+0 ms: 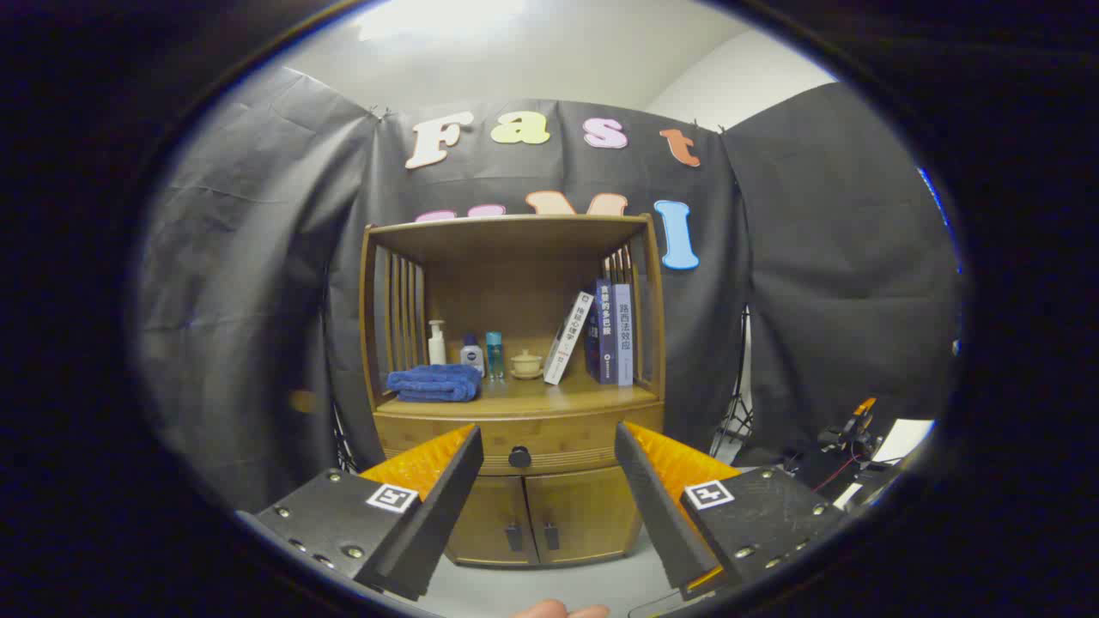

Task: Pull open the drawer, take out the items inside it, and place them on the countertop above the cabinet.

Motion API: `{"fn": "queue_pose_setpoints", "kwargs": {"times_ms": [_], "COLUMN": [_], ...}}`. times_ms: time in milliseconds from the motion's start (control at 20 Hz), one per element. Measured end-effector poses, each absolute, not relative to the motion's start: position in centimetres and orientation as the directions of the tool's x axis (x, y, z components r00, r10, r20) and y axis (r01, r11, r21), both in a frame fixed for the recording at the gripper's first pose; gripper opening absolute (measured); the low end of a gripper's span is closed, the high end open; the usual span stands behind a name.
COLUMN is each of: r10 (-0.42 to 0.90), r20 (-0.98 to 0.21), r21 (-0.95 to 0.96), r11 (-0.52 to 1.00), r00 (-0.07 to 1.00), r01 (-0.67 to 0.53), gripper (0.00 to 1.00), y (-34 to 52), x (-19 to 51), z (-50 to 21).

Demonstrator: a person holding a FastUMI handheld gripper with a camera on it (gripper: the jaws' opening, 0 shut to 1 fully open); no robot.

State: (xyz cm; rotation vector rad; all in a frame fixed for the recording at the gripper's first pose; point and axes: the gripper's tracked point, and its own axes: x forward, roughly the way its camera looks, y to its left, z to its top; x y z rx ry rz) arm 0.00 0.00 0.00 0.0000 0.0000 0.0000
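jaws spread wide apart, grasping nothing, gripper [548, 442] held well back from a wooden cabinet [515, 378] and aimed straight at it. orange ribbed fingers [425, 459] framing the cabinet's lower front, one to each side.

drawer [519, 442] shut, sitting directly under the counter [567, 396], between the fingertips and beyond them. small dark round knob [519, 457] at the middle of the drawer front, centred in the gap between the fingers, untouched. contents of the drawer hidden behind its closed front.

below the drawer, two cabinet doors [541, 519] closed, each with a small dark handle near the centre seam.

on the counter, under the cabinet's top board: folded blue towel [434, 383] at the front left corner. behind it, near the back left, a white pump bottle [437, 342], then a small dark-capped bottle [471, 354] and a teal bottle [494, 354] side by side just to its right. small cream lidded cup [526, 364] near the middle. toward the right edge, a white book [568, 337] leaning rightward against upright blue books [611, 332] standing by the slatted right side.

fingertip of a person [560, 610] showing below the gap between the fingers. stands and cables [850, 438] off to the right of the cabinet, on the floor by the black cloth wall.
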Motion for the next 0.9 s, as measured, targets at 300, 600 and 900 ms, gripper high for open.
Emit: {"fn": "queue_pose_setpoints", "kwargs": {"times_ms": [300, 600, 900], "r10": [0.019, 0.013, 0.021], "r20": [0.000, -0.006, -0.003], "r21": [-0.004, 0.002, -0.001], "r11": [1.000, 1.000, 1.000], "r00": [1.000, 1.000, 1.000], "r01": [-0.019, -0.013, -0.021], "gripper": [0.97, 0.97, 0.97], "y": [0.5, 0.3, 0.5], "x": [0.7, 0.9, 1.3], "z": [-0.4, -0.9, -1.0]}}
